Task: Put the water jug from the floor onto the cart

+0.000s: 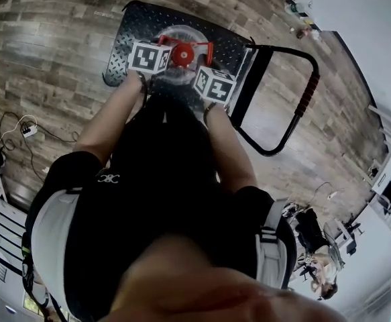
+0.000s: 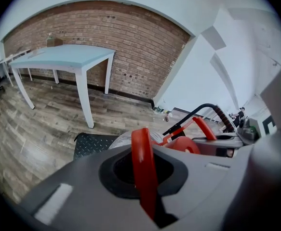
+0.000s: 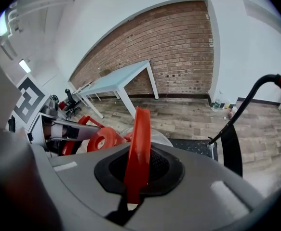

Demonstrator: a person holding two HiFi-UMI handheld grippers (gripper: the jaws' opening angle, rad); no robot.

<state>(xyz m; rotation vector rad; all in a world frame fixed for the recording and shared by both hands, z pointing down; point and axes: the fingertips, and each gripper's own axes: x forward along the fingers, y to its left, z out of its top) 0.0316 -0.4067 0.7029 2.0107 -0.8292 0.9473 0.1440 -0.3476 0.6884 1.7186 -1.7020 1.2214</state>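
The water jug (image 1: 175,32) is a clear round bottle with a red cap (image 1: 182,54), seen from above over the black deck of the cart (image 1: 131,25). I cannot tell whether it rests on the deck. My left gripper (image 1: 161,49) is shut on one side of the jug's red handle (image 2: 142,153). My right gripper (image 1: 205,64) is shut on the other side of the handle (image 3: 136,148). The red strip passes straight through each pair of jaws. The jug's lower part is hidden behind the grippers and my arms.
The cart's black push bar (image 1: 302,99), with a red grip, rises to the right of the jug. A white table (image 2: 68,59) stands by the brick wall (image 2: 130,42). Small bottles (image 2: 165,114) sit at the wall's foot. Cables (image 1: 24,129) lie on the wooden floor at left.
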